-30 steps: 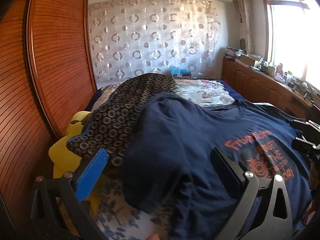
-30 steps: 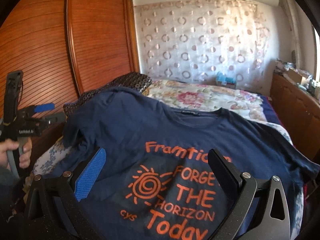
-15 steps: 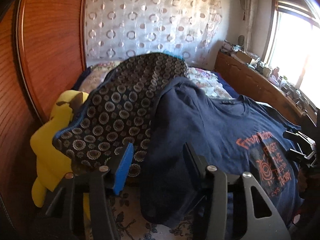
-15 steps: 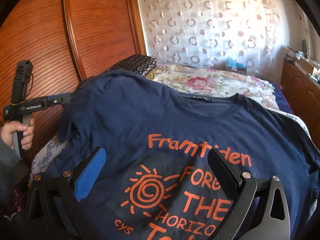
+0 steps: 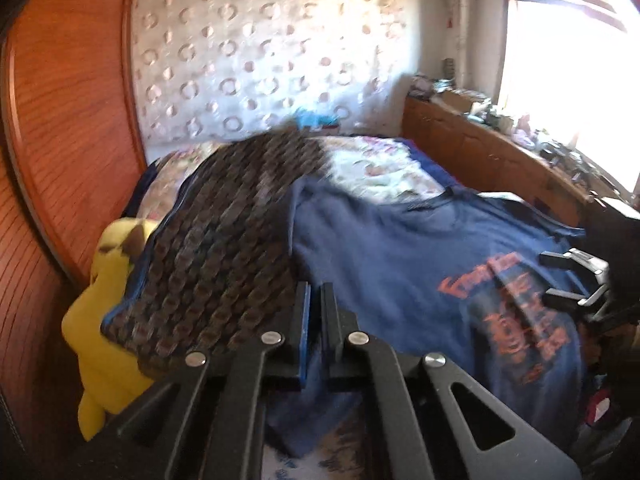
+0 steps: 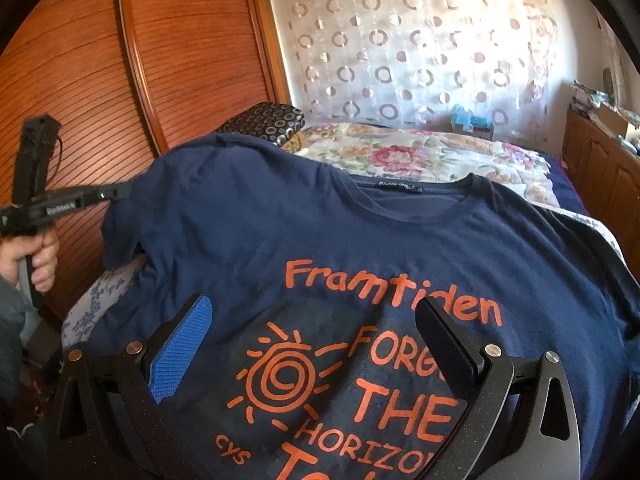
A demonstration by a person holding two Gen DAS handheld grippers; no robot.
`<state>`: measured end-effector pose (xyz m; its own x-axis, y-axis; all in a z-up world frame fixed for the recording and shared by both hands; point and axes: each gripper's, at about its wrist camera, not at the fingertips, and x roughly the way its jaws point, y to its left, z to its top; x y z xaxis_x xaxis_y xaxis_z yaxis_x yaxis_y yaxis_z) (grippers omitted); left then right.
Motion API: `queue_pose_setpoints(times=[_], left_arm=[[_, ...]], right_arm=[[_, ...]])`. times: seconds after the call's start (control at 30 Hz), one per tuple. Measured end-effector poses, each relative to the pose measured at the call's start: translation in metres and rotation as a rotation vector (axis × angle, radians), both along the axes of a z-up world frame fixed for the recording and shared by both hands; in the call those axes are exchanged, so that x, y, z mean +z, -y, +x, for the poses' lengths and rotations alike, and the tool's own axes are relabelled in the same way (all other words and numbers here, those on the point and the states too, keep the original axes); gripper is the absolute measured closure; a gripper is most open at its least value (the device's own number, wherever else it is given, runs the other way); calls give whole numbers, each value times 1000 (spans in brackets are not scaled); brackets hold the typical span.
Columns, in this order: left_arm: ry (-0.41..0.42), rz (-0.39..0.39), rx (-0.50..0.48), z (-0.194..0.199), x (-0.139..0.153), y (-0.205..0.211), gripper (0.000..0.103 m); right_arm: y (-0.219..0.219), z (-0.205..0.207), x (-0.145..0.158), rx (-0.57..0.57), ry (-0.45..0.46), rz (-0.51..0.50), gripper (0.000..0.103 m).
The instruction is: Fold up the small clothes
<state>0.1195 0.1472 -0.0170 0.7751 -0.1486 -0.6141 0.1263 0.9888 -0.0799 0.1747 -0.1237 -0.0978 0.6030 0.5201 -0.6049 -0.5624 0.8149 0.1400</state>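
— What sort of place is this?
— A home bedroom: a bed [image 6: 420, 156] with a flowered cover, a wooden wardrobe [image 6: 140, 60], a patterned curtain [image 6: 420, 40], a sunny window [image 5: 568, 68].

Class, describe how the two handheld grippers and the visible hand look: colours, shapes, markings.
Both grippers are matte black with silver screws. The right gripper has one blue textured pad and one black pad. The left gripper shows a blue pad edge; the right view shows a white label. The bare left hand meets a grey sleeve.

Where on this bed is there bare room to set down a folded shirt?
The floral bedspread between the navy T-shirt collar and the curtain is free, short of the blue box. The left side is crowded: ringed cloth and yellow plush.
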Motion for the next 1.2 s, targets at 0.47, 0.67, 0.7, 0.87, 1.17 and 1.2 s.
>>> queue_pose_setpoints(times=[0.47, 0.67, 0.7, 0.87, 1.17, 1.2], left_arm=[[35, 43, -154, 46, 46, 73, 75], [-9, 82, -50, 28, 24, 42, 62], [-10, 77, -42, 25, 21, 39, 61], [7, 61, 23, 0, 13, 12, 58], [47, 25, 138, -35, 9, -35, 56], [48, 17, 153, -38, 8, -40, 56]], right_arm=[[32, -3, 5, -66, 8, 23, 0], [24, 0, 3, -24, -8, 12, 4], [18, 1, 2, -7, -12, 9, 9], [-15, 1, 1, 98, -35, 17, 28], [-122, 2, 3, 342, -50, 6, 36], [-137, 1, 1, 367, -52, 1, 36]])
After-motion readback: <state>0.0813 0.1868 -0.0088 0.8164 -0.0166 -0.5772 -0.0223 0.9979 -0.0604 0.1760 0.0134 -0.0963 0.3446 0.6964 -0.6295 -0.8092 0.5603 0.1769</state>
